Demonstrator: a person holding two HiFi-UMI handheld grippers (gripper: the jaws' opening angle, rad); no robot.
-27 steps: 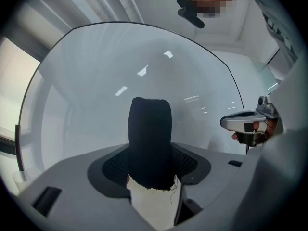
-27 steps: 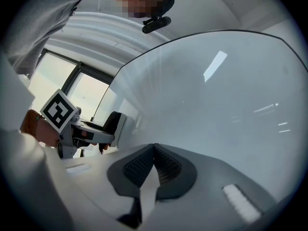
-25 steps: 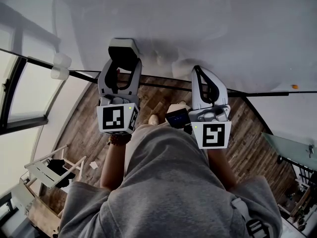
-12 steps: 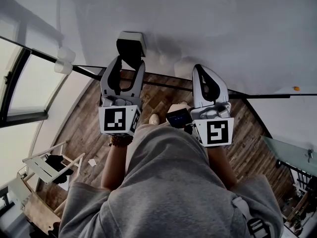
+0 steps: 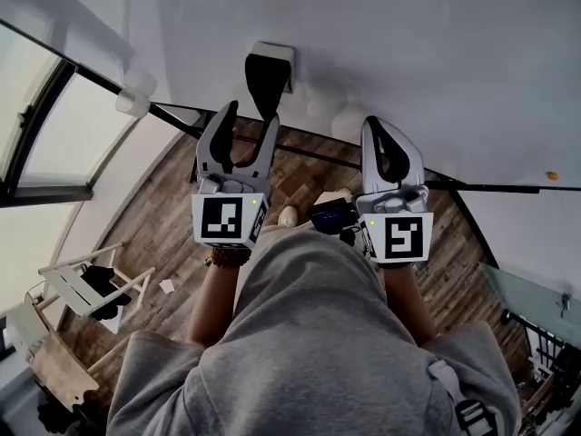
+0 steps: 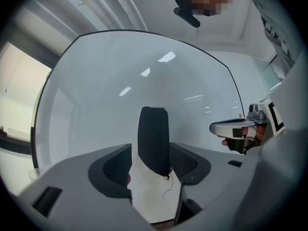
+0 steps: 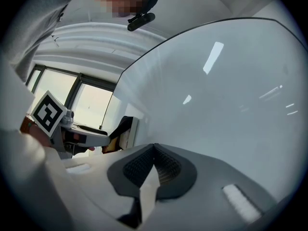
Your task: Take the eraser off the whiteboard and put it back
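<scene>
Eraser (image 5: 270,75) — sitting on whiteboard (image 5: 408,53), dark edge facing out, likely sticking there by itself | left tool (image 5: 251,114) — jaws spread wide, flanking eraser's near end without pressing, seemingly lining up along its narrow sides | right tool (image 5: 383,127) — jaws closed together, gripping nothing, hanging aside as spare.

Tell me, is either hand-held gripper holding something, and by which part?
Nothing. Left hand-held gripper stands open, pads clear of the eraser; right hand-held gripper is shut, empty.
</scene>
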